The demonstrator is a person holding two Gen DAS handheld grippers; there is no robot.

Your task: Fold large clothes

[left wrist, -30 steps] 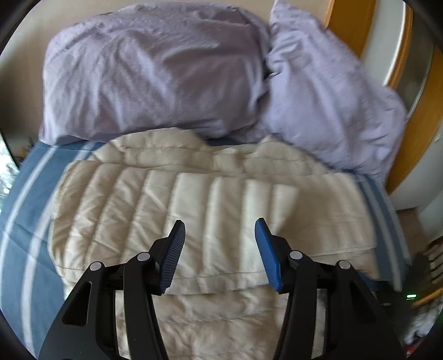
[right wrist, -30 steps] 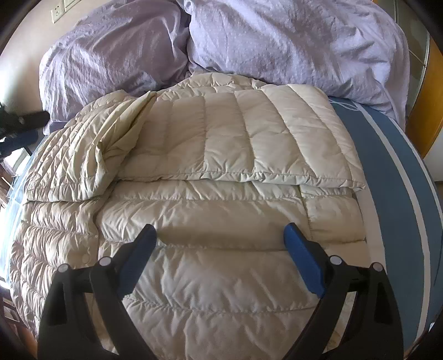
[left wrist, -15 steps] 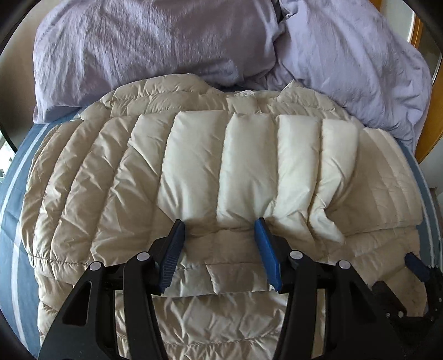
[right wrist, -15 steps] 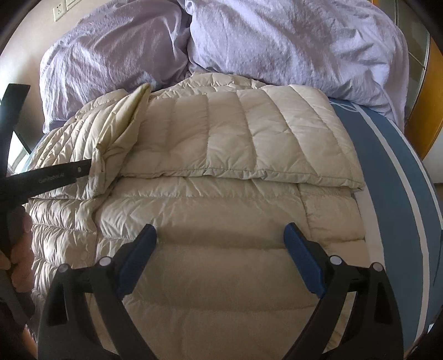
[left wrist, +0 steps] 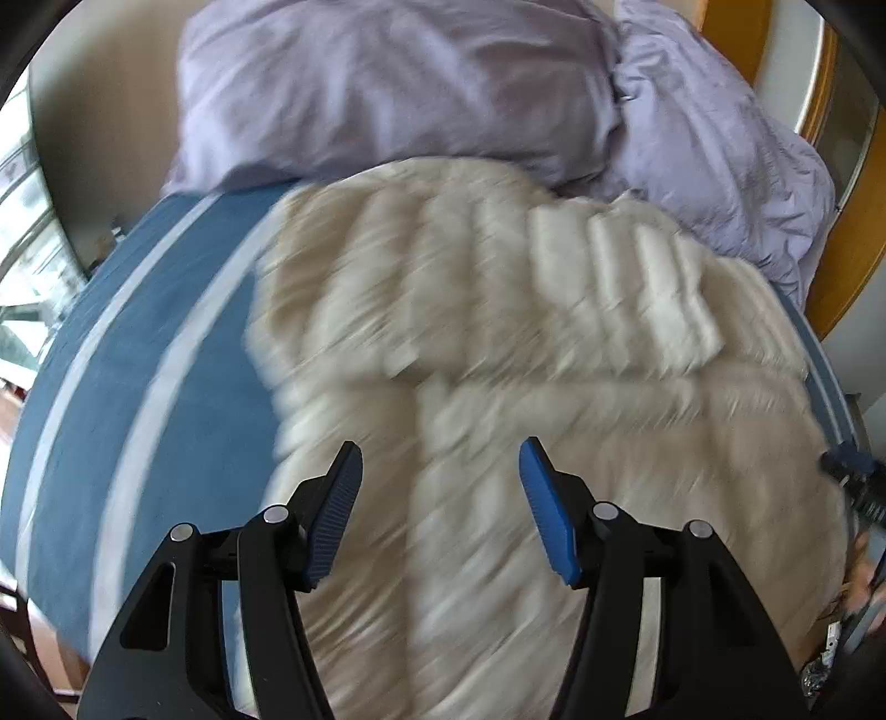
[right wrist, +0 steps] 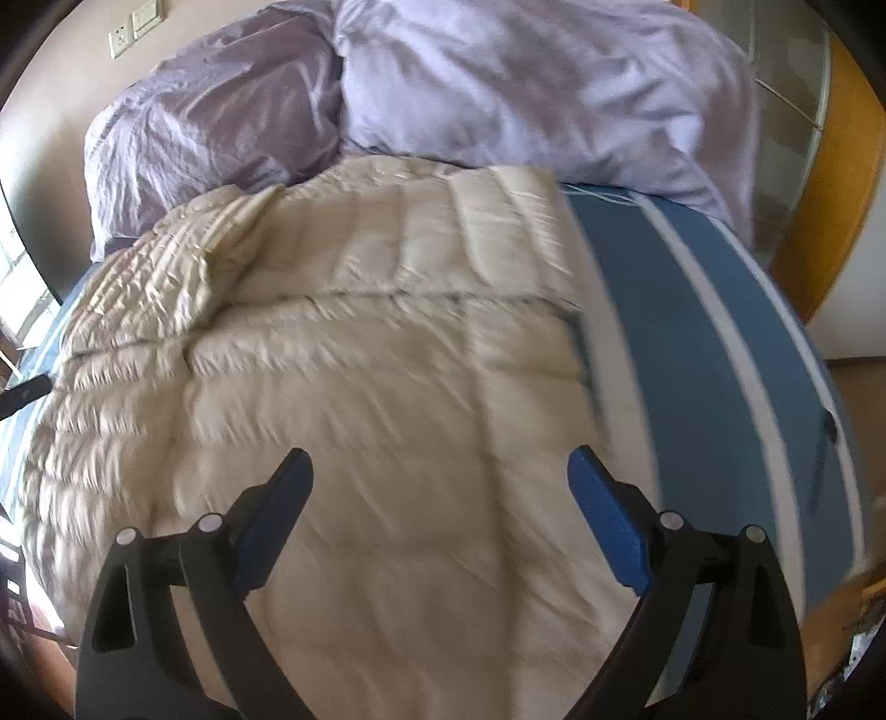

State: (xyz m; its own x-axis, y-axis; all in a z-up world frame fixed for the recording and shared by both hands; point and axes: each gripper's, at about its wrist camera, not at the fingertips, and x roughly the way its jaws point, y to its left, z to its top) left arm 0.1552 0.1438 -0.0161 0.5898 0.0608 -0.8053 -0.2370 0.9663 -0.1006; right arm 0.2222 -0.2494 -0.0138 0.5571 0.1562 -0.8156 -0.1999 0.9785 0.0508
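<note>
Cream quilted down jacket (right wrist: pixel 354 376) lay spread on the bed, on the blue striped sheet (right wrist: pixel 714 354). All positions below are relative to the jacket.

Left gripper (left wrist: pixel 440 512) hovered above the jacket's near half, jaws spread wide, nothing between the blue pads (left wrist: pixel 545 520). No contact with the fabric that I could make out. Left view was heavily motion-blurred, so seam detail was unreadable. A folded panel (left wrist: pixel 620 293) lay on top of the jacket at its far right portion in that view, ribs running toward the pillows. The sheet (left wrist: pixel 138 354) showed bare to the left of the jacket. At the jacket's right edge a bit of the other tool (left wrist: pixel 853 476) showed, dark with a blue tip.

Right gripper (right wrist: pixel 440 520) was also over the near half, jaws spread wide and holding nothing. Pads (right wrist: pixel 606 526) looked clear of the fabric. In this view a folded-over layer (right wrist: pixel 432 238) covered the far half, its edge running crosswise across the middle. A bunched flap (right wrist: pixel 183 260) sat at the far left corner. Bare sheet lay just right of the jacket.

Two lilac pillows (right wrist: pixel 498 83) sat just beyond the far edge, touching or overlapping it. Wooden frame (right wrist: pixel 841 166) stood well to the right. Wall socket (right wrist: pixel 133 25) was beyond the pillows, upper left.
</note>
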